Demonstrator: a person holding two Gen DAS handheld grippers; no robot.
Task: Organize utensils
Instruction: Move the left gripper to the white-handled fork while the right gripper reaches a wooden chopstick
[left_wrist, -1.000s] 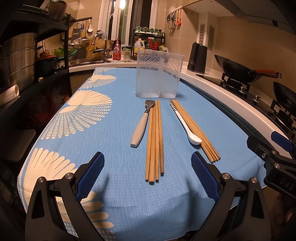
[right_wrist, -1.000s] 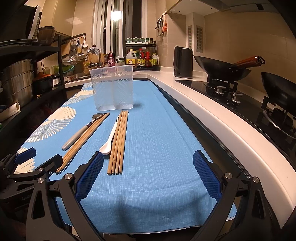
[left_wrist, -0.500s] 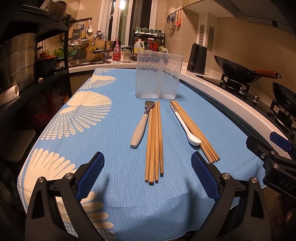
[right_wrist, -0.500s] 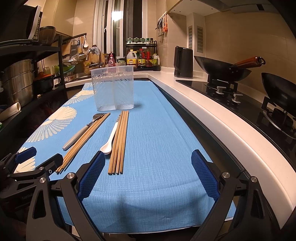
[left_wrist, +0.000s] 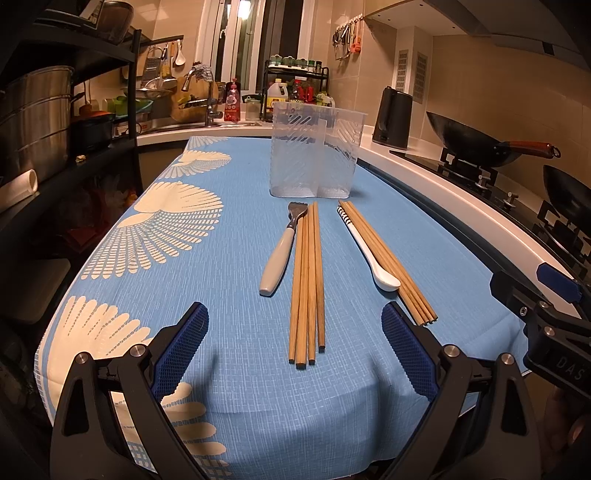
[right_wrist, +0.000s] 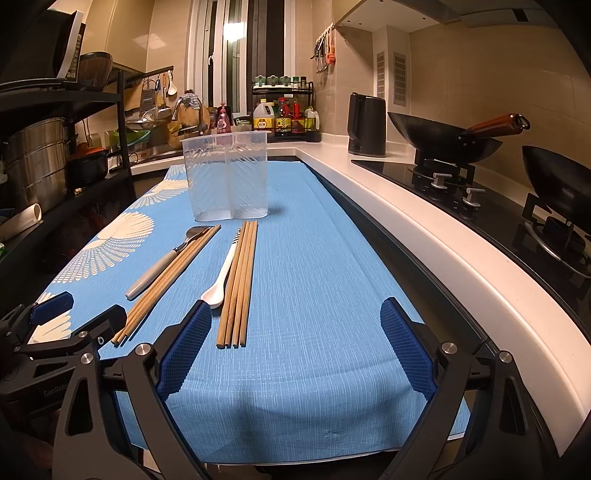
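Observation:
On the blue tablecloth (left_wrist: 236, 236) stands a clear two-compartment holder (left_wrist: 314, 155). In front of it lie a fork with a pale handle (left_wrist: 282, 251), a bundle of wooden chopsticks (left_wrist: 307, 280), a white spoon (left_wrist: 369, 251) and a second chopstick bundle (left_wrist: 388, 262). My left gripper (left_wrist: 293, 310) hovers open at the near ends of the first bundle, holding nothing. In the right wrist view the holder (right_wrist: 227, 181), fork (right_wrist: 162, 266), spoon (right_wrist: 221, 277) and second bundle (right_wrist: 240, 284) show. My right gripper (right_wrist: 295, 304) is open and empty, just right of that bundle.
A white counter edge (right_wrist: 424, 236) runs along the right of the table, with a black kettle (right_wrist: 365, 125), a gas hob and two woks (right_wrist: 443, 140) behind it. On the left stands a dark shelf rack with steel pots (left_wrist: 33, 110). A sink is at the far end.
The right gripper's fingers have come in very slightly. The utensils, the holder and the left gripper have not moved.

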